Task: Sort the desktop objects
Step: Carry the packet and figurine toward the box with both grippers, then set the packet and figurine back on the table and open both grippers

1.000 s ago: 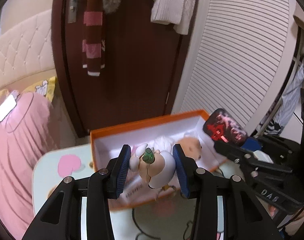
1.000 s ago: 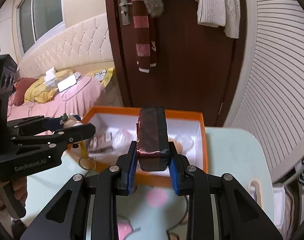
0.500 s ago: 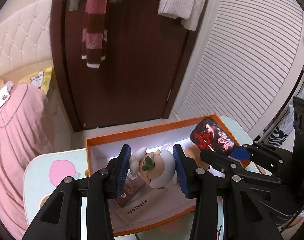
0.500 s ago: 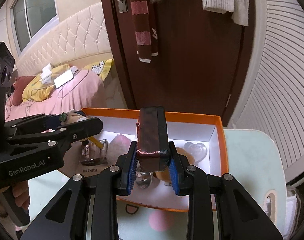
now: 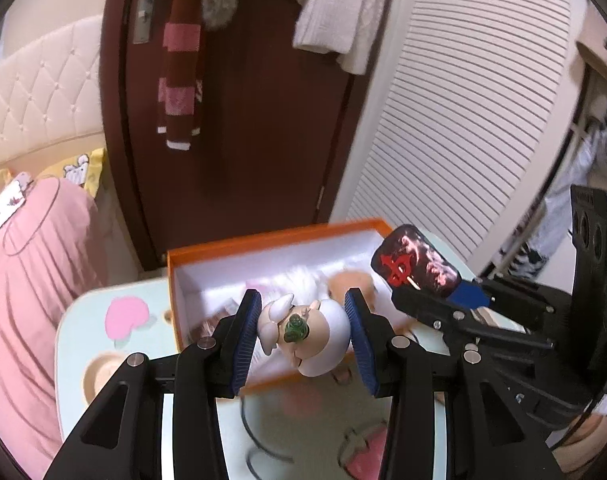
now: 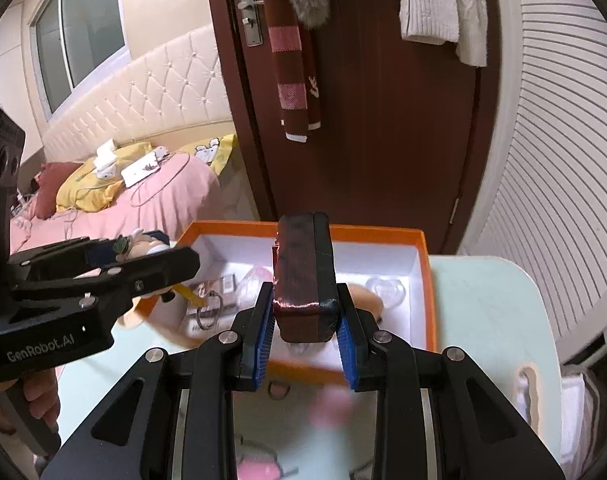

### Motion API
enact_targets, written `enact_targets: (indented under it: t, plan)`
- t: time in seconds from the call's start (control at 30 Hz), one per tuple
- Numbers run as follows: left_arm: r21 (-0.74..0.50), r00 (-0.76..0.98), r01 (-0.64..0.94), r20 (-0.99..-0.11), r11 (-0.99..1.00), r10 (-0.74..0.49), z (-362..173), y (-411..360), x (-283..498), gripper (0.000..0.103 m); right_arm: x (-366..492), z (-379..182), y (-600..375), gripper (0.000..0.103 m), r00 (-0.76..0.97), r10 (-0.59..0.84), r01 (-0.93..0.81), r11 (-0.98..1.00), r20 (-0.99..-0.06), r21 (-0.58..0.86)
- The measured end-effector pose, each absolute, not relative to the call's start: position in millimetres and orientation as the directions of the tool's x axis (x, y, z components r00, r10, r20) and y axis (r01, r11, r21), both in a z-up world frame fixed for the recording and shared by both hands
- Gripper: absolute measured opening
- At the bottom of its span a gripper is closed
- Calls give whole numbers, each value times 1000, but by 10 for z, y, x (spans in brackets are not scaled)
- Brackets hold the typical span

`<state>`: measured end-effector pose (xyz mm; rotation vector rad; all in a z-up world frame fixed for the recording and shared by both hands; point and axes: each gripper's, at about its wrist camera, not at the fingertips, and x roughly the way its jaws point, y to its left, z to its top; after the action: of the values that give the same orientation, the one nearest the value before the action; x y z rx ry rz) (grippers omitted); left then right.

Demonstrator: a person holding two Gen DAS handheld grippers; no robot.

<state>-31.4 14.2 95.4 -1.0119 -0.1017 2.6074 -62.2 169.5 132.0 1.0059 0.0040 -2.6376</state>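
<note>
My left gripper [image 5: 303, 330] is shut on a small white and beige cartoon figurine [image 5: 307, 332] with a green top, held over the near edge of the orange box [image 5: 231, 246]. My right gripper [image 6: 305, 322] is shut on a dark red and black case [image 6: 305, 276], held above the same orange box [image 6: 423, 264]. The case also shows in the left wrist view [image 5: 417, 262], and the left gripper with the figurine shows in the right wrist view [image 6: 131, 250]. The box holds several small items, blurred.
The box stands on a pale green table [image 6: 487, 304] with pink cartoon shapes. A dark cord [image 5: 259, 436] and a small ring [image 6: 279, 390] lie on the table near me. A brown door [image 5: 263, 120], a slatted white wardrobe [image 5: 463, 120] and a pink bed [image 6: 143, 200] lie beyond.
Both grippers have pulled back toward the near edge of the box, still holding their objects. The view has tilted up again, and more of the table in front shows.
</note>
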Motion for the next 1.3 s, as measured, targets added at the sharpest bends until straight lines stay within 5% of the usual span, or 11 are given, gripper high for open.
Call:
enact_targets:
  t: [0.33, 0.57, 0.6, 0.67, 0.8, 0.87, 0.97, 1.3]
  plan:
    - [-195, -565, -276, -759, -941, 323, 261, 186, 109, 42, -69, 748, 1687, 30, -603, -272, 310, -946, -750, 94]
    - [-170, -581, -238, -764, -956, 280, 16, 132, 148, 42, -87, 457, 1668, 30, -580, -237, 294, -953, -779, 70]
    - [-163, -588, -242, -759, -956, 279, 7, 141, 163, 45, -88, 445, 1660, 30, -587, -233, 296, -953, -776, 63]
    - [-148, -599, -244, -754, -958, 269, -15, 168, 190, 79, -70, 433, 1641, 31, -600, -231, 302, -952, -766, 50]
    - [-126, -625, -211, -745, -969, 233, -35, 121, 199, 86, -38, 410, 1596, 45, -619, -213, 310, -951, -756, 14]
    - [-127, -630, -178, -747, -976, 212, -47, 60, 182, 99, -48, 404, 1607, 58, -622, -194, 295, -955, -758, 2]
    - [-132, -631, -159, -749, -978, 204, -54, 23, 172, 101, -65, 407, 1647, 68, -620, -196, 279, -960, -759, 20]
    - [-103, -630, -163, -755, -981, 184, -64, 73, 151, 102, -94, 385, 1648, 71, -629, -145, 245, -969, -763, -18]
